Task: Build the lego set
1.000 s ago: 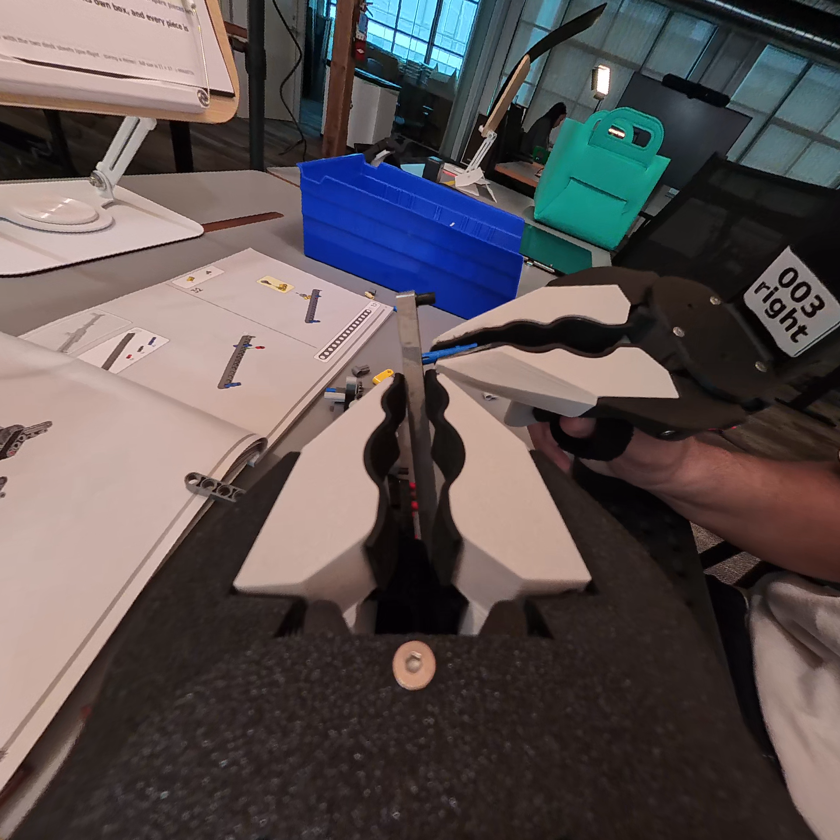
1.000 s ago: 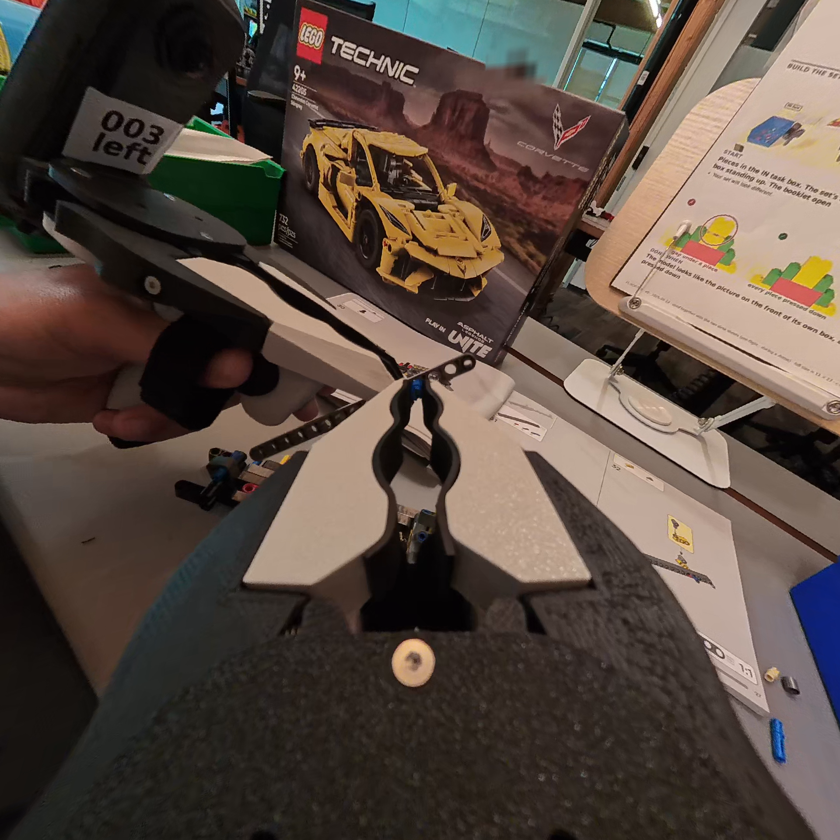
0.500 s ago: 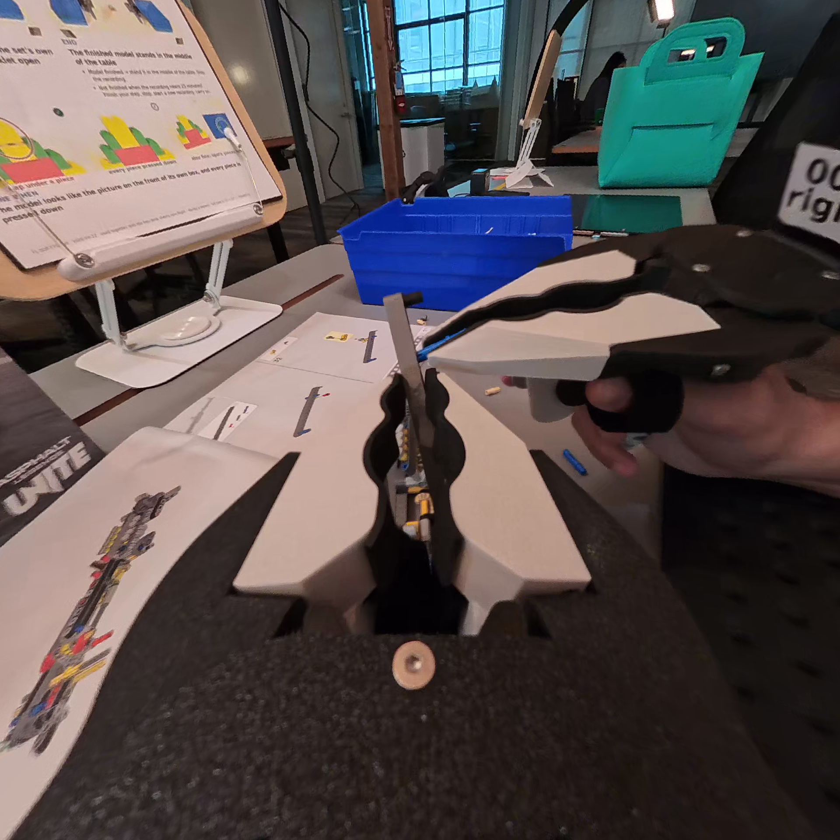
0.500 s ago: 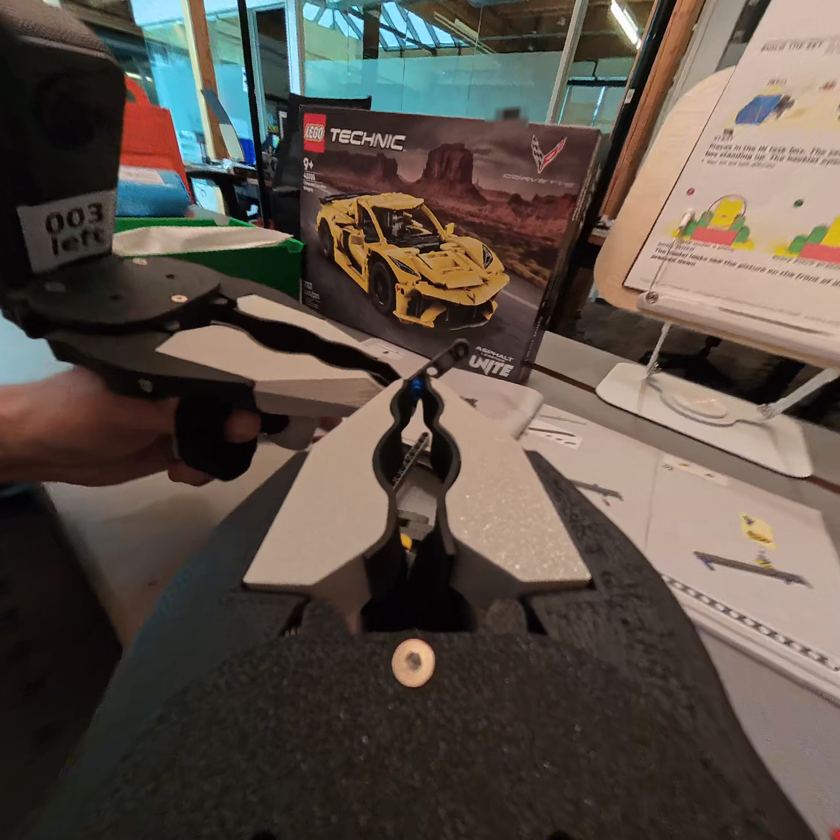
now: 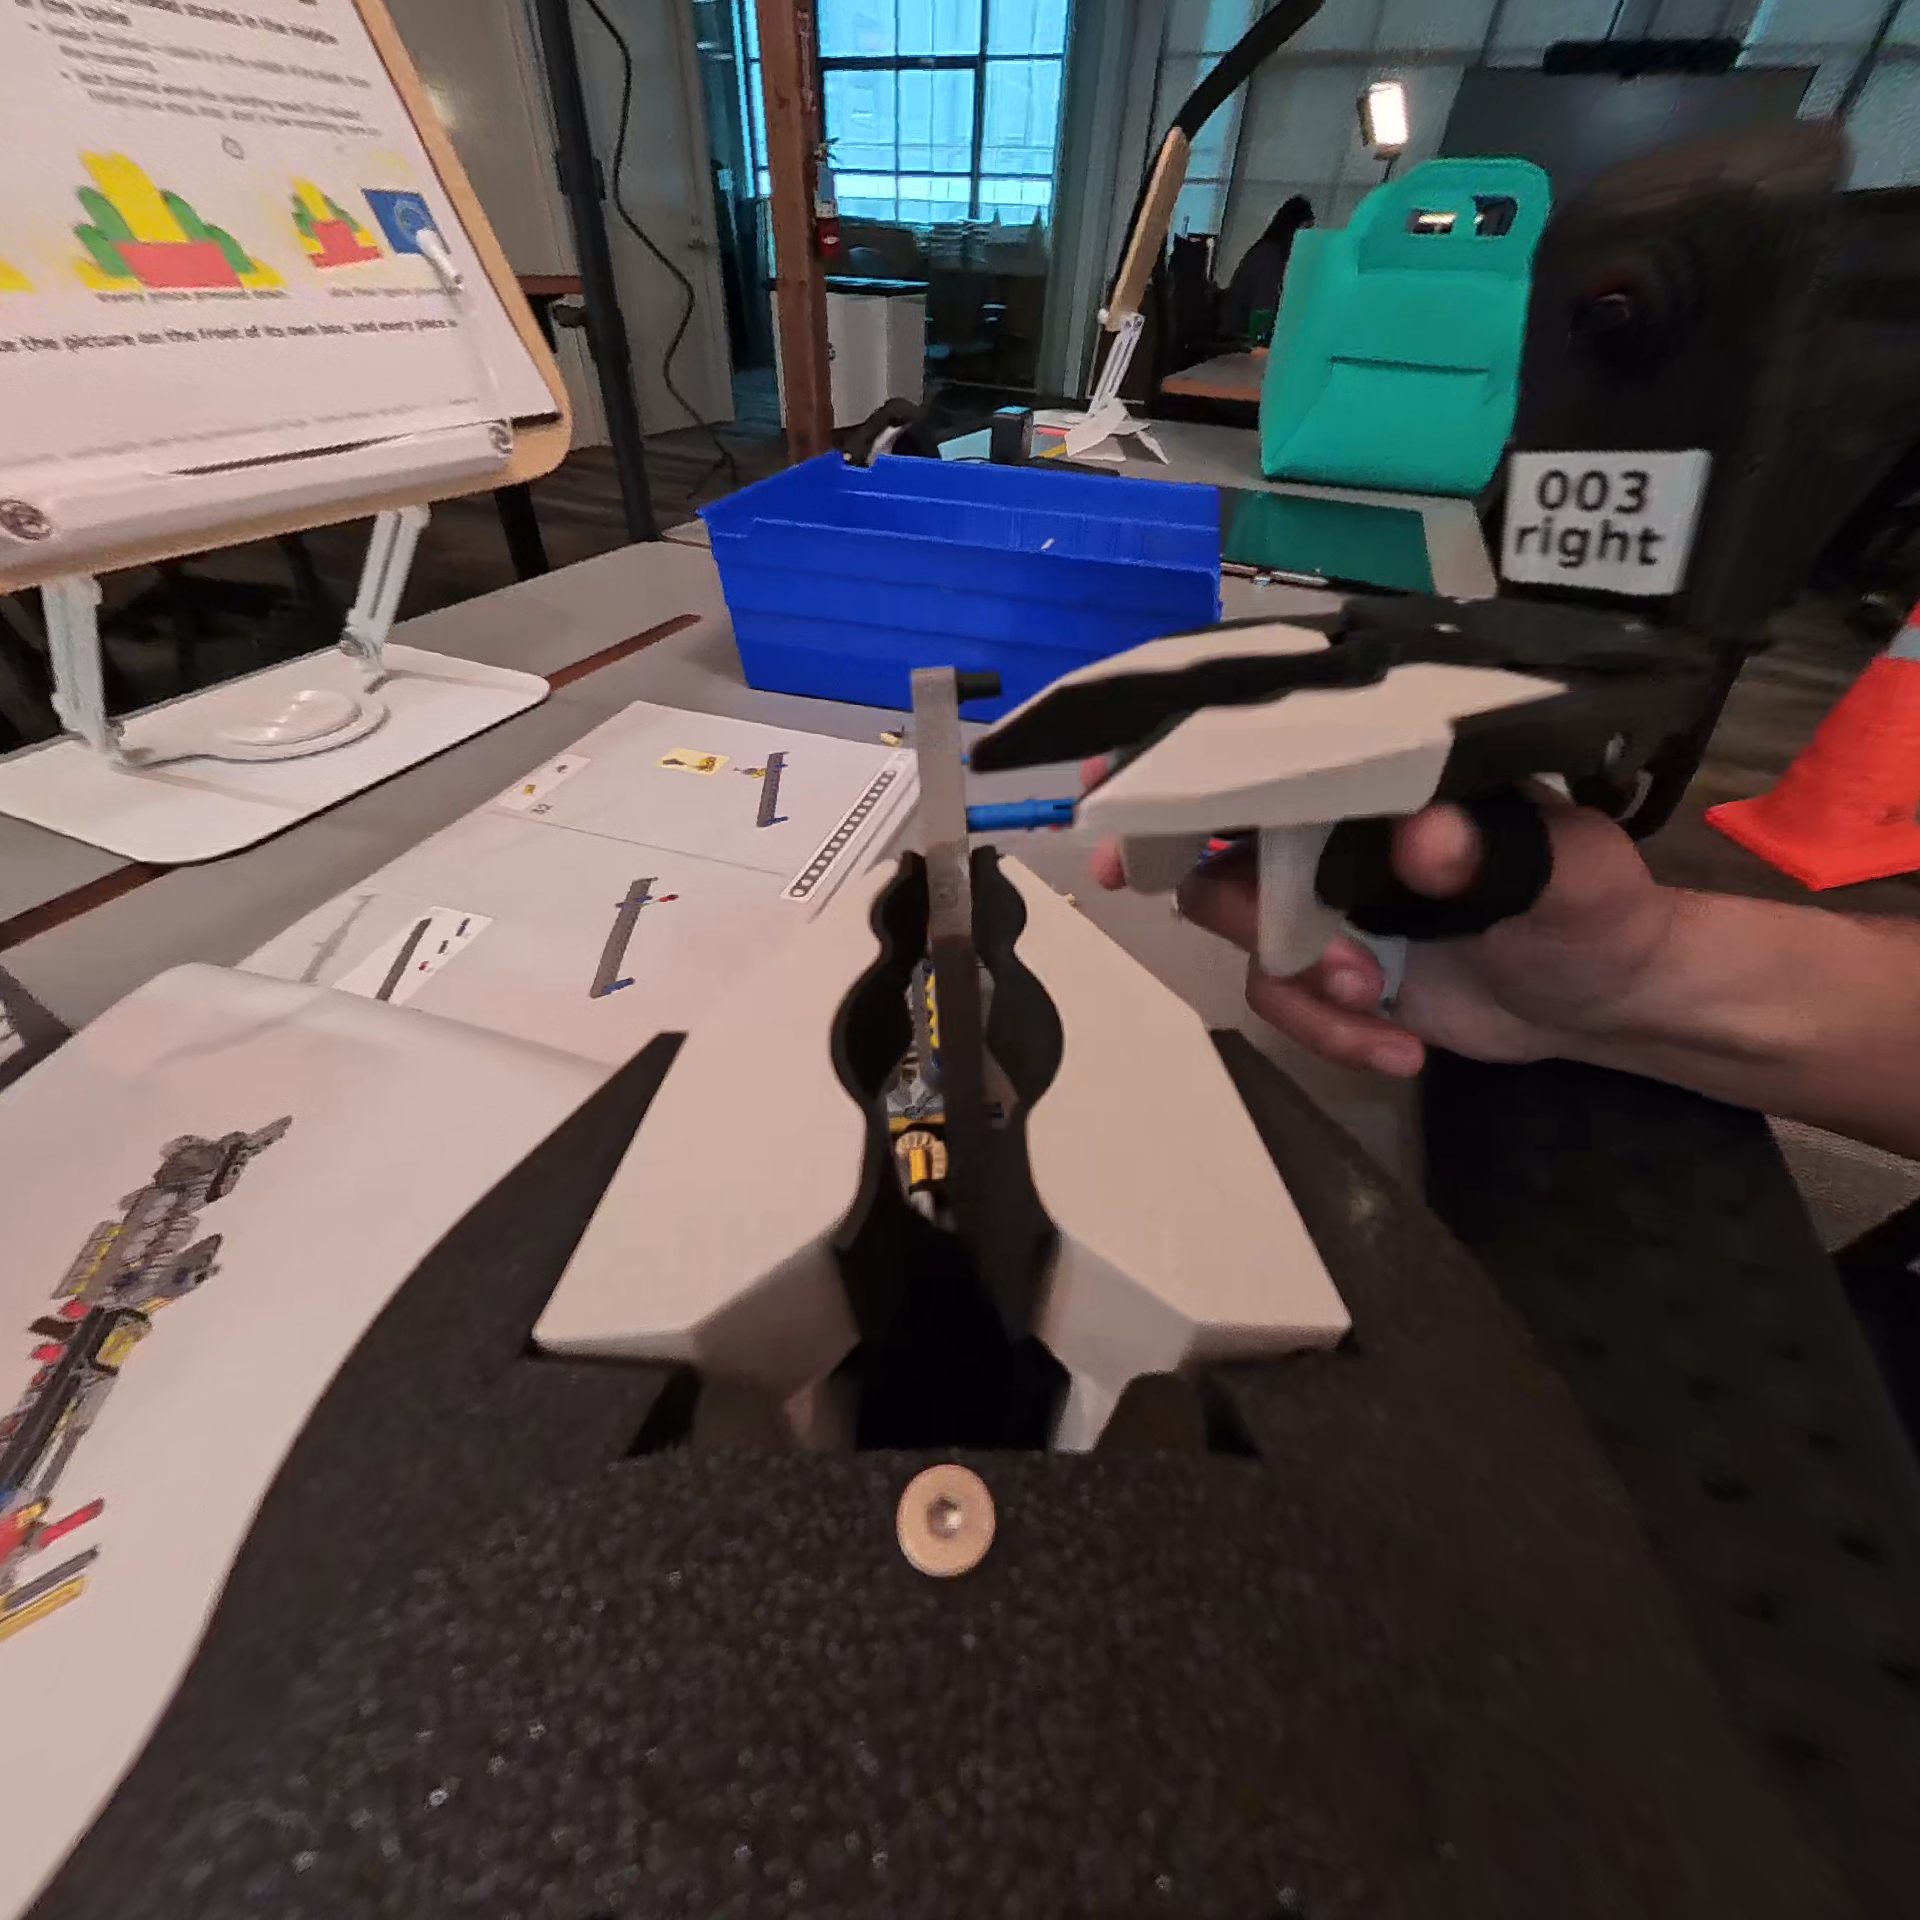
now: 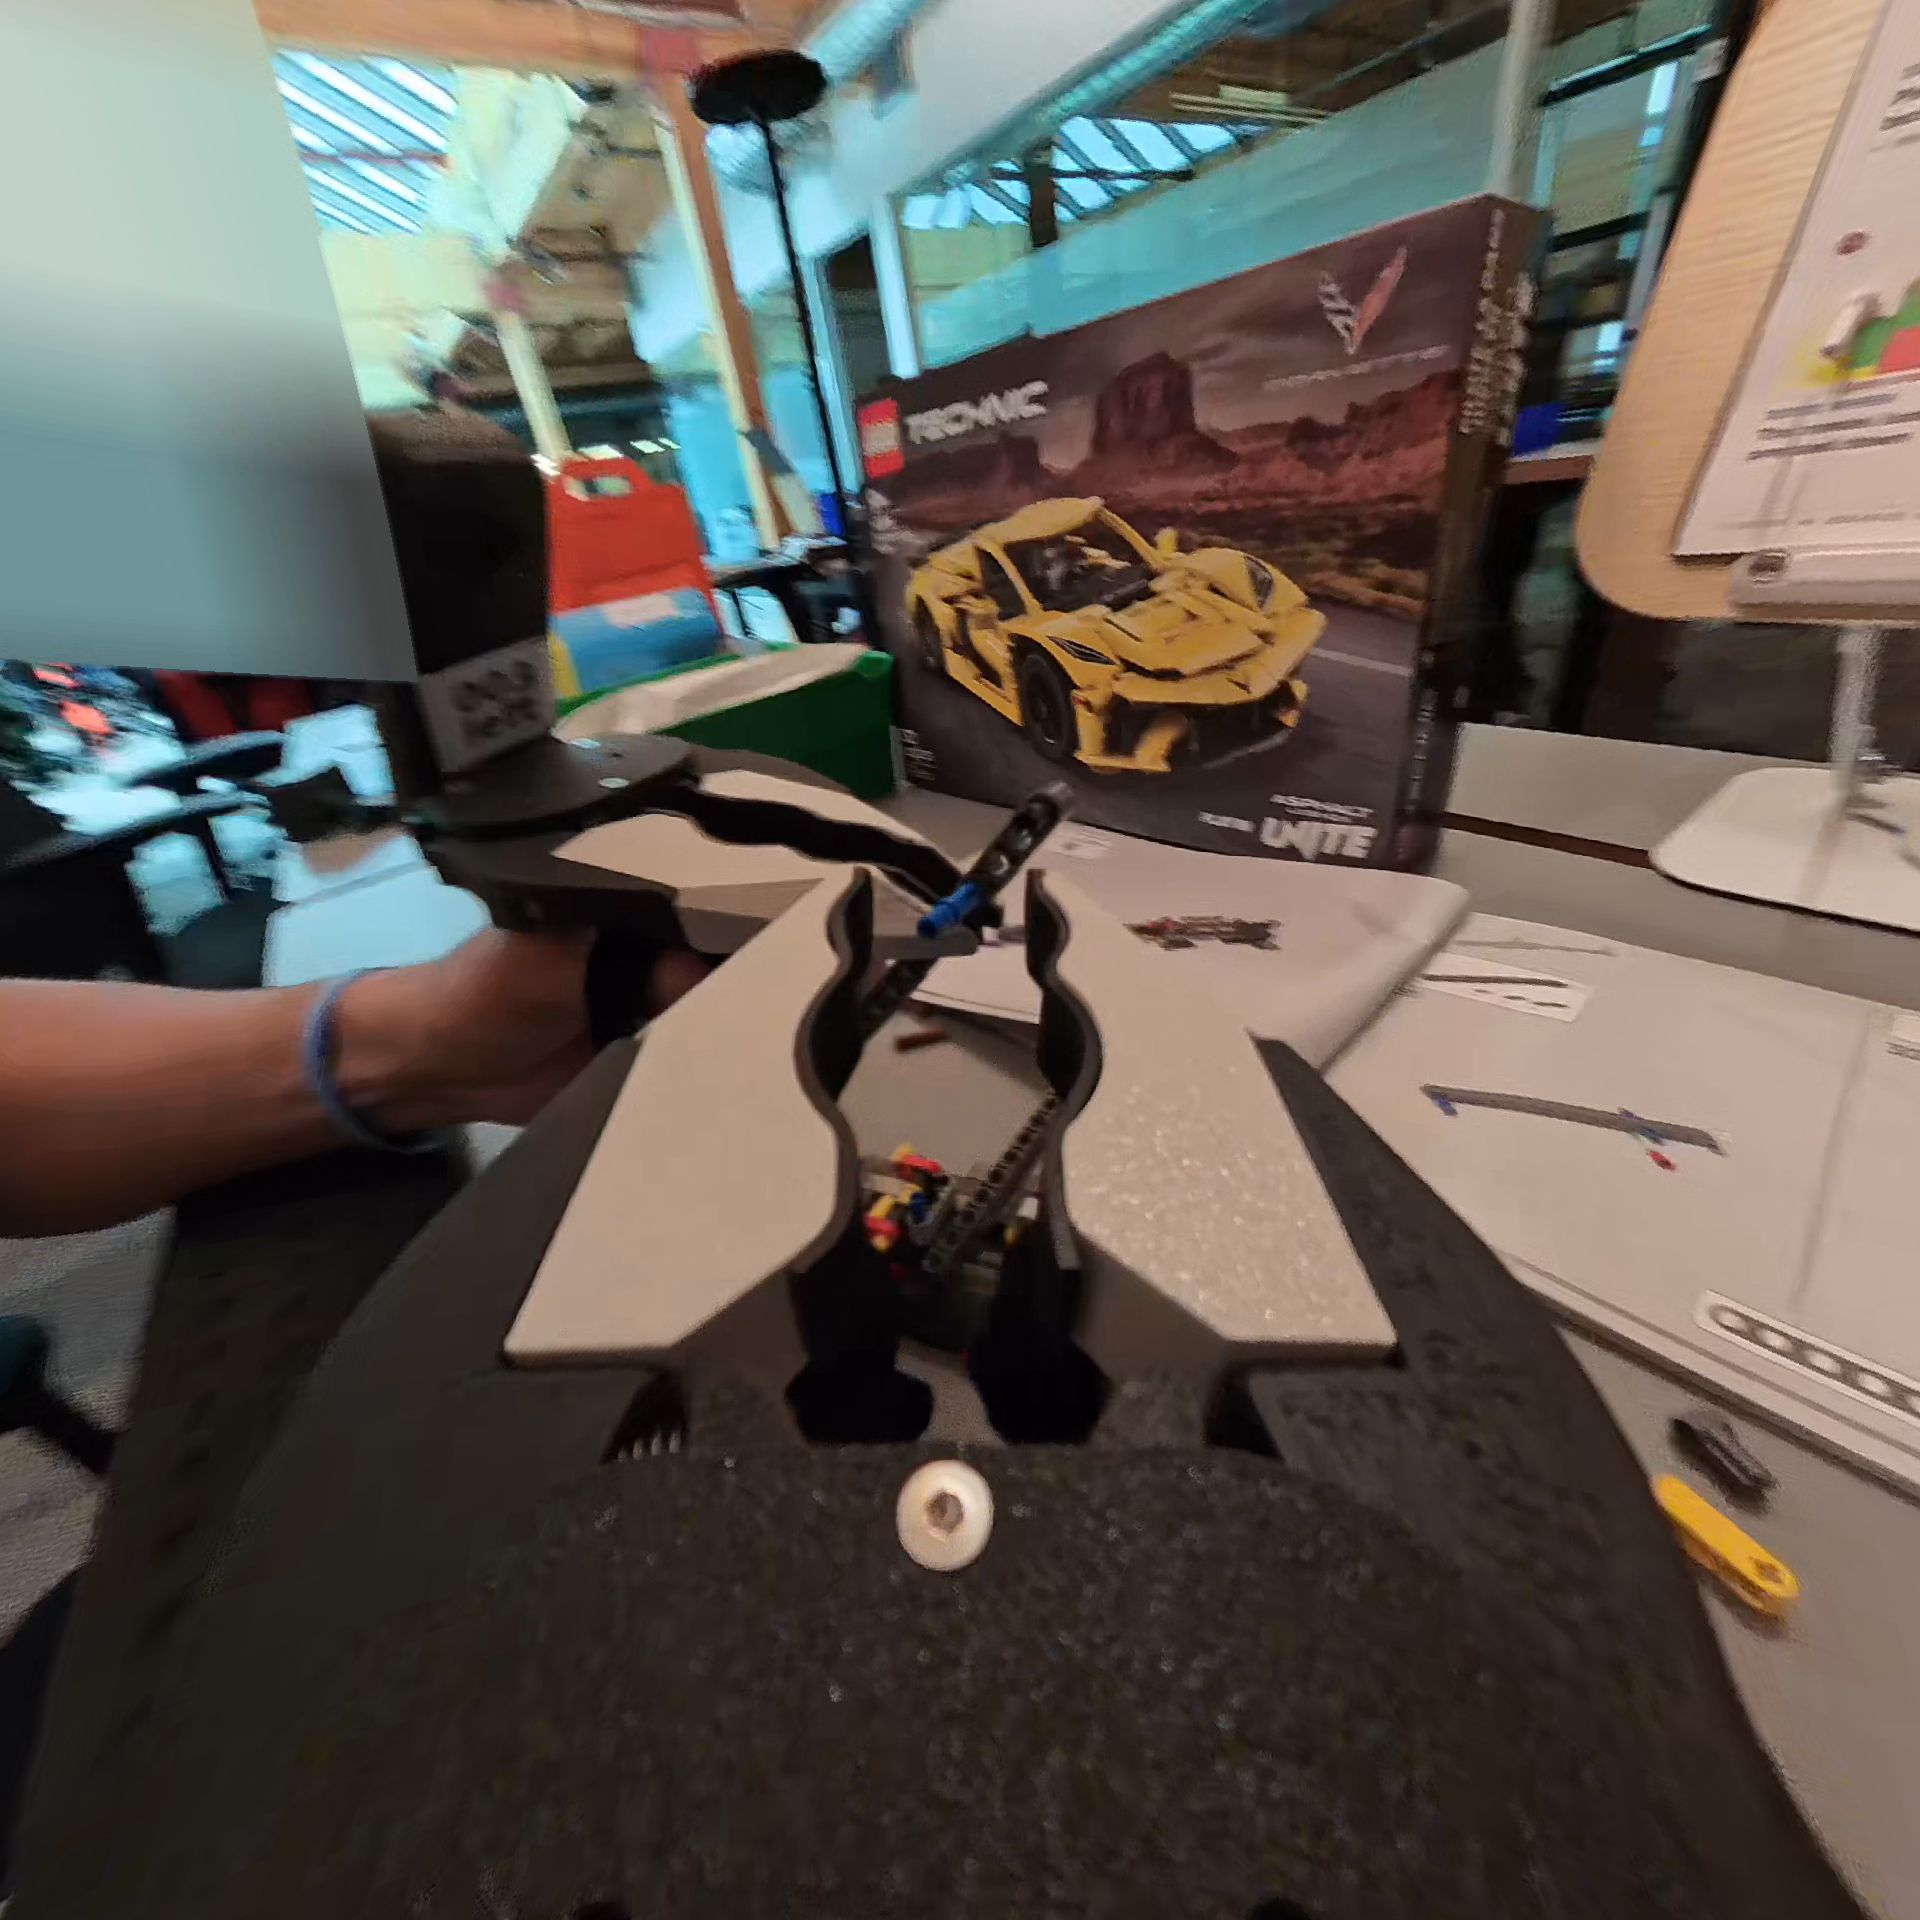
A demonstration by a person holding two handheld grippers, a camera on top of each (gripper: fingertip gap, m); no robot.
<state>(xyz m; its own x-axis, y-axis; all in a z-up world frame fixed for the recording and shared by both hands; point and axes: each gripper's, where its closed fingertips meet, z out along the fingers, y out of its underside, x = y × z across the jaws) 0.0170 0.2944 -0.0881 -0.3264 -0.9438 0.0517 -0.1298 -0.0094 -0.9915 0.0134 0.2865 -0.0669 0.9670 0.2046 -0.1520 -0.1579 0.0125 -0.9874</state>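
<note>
Right wrist view shows the right claw (image 6: pixel 945 914) spread wide and empty, where half a second ago it was pinched on the blue pin (image 6: pixel 954 908); the pin is now seen seated in the long grey beam (image 6: pixel 1023 836), sticking out toward 9 o'clock just below the beam's free end. From the left wrist view the left claw (image 5: pixel 948 883) is closed narrowly on that same beam, which is held upright and rises toward 12 o'clock, with the pin projecting toward 3 o'clock beside the tips of the right claw. The release suggests that the pin insertion is judged complete, though whether the pin is pushed fully home cannot be told. Below the claws, toward 6 o'clock, a partly built assembly (image 6: pixel 914 1195) with yellow and red parts is glimpsed on the worktop (image 5: pixel 582 623). Farther out, the open instruction booklet (image 5: pixel 665 831) lies at 11 o'clock, a blue bin (image 5: pixel 977 582) at 12 o'clock, and loose yellow and black pieces at 4 o'clock in the right wrist view.
</note>
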